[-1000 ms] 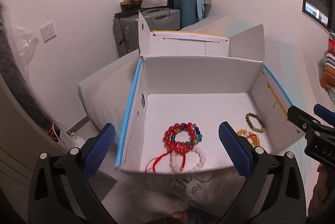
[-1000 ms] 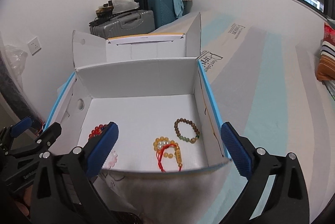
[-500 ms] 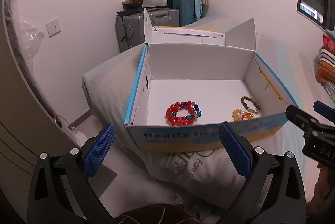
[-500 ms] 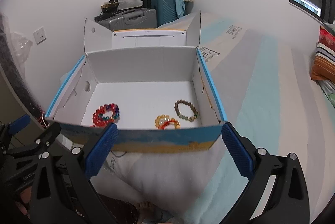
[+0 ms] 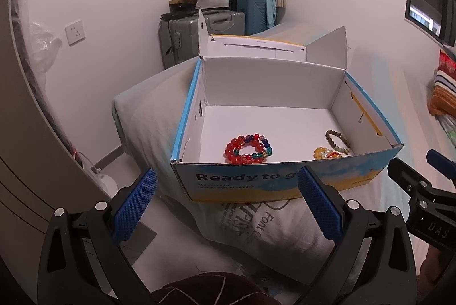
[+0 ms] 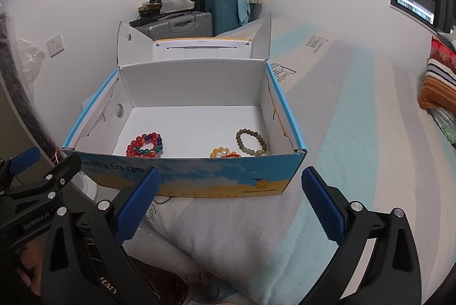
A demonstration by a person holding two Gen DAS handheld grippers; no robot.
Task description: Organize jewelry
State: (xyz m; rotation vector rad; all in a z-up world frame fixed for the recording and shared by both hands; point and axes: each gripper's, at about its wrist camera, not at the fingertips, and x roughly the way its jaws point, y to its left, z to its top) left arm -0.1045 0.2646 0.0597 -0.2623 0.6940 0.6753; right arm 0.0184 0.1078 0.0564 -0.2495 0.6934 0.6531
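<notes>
Through the left wrist camera I see my left gripper [image 5: 226,201] with its blue-padded fingers [image 5: 134,204] spread wide apart and holding nothing, hanging in front of the printed near wall of an open cardboard box [image 5: 256,185] that sits on a pale pillow [image 5: 148,117] on the bed. Inside the box, on its white floor, a red bracelet [image 5: 248,149] with a few blue and green beads lies toward the left, an olive-brown bead bracelet [image 5: 337,140] lies toward the right, and a yellow bead bracelet [image 5: 325,153] with a red cord sits just beside the olive one, partly hidden by the near wall. The right gripper's tip [image 5: 410,185] pokes in at the right edge. Suitcases [image 5: 205,26] stand against the far wall. Through the right wrist camera my right gripper [image 6: 229,198] also has its fingers [image 6: 323,205] parted and empty, short of the same box [image 6: 216,179]. The red bracelet [image 6: 146,145] lies at the left of the floor, the olive-brown bracelet [image 6: 252,141] at the right near the side wall, and the yellow bracelet [image 6: 223,153] just beside it against the front wall. The left gripper [image 6: 42,179] shows at the left edge.
</notes>
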